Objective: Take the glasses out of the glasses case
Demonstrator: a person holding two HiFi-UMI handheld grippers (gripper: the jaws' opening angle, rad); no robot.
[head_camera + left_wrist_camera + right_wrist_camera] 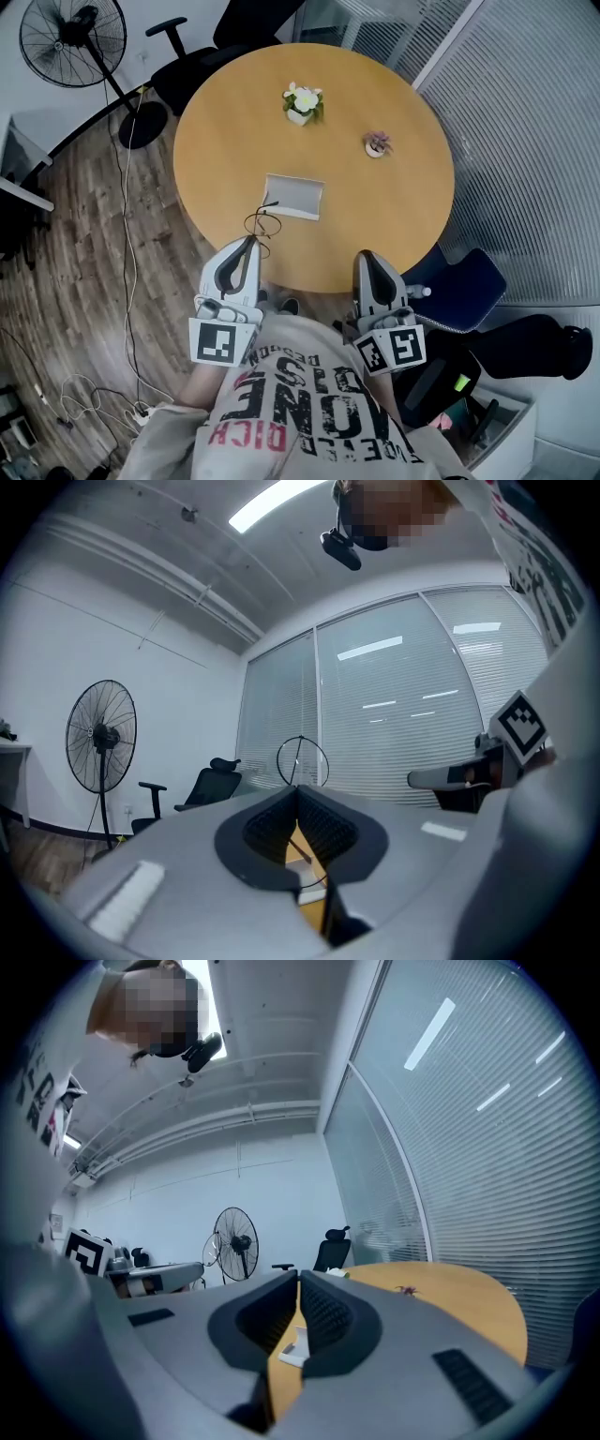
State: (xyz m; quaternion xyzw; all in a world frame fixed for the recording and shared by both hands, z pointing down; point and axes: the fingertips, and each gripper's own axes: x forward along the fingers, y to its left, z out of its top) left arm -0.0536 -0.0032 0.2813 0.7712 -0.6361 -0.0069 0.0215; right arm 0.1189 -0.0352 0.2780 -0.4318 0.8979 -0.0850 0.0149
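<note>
Glasses (262,223) sit clear of the case (293,197), held over the desk (403,216) just inside its near edge and just beside the case's near left corner; the left gripper (253,242) has its jaws clenched on a thin wire part of the frame, and in the left gripper view one round lens rim (302,759) stands upright just above the tips; the right gripper (366,257) is clamped on nothing, over the near edge and apart from the case.

The hold looks narrow, on bare wire; the frame could pivot or slide between the pads, and so near the edge a drop might end on the floor rather than the desk; a harder squeeze could bend the wire; a dark temple tip reaches toward the case, so a sideways sweep might hook its rim and drag it.

The frame seems to stand on edge, rims upright; its long axis appears to run from the jaws toward the case, away from the near edge, though the wire is too fine to be sure; the case lies open side up, its long axis roughly along the near edge.
</note>
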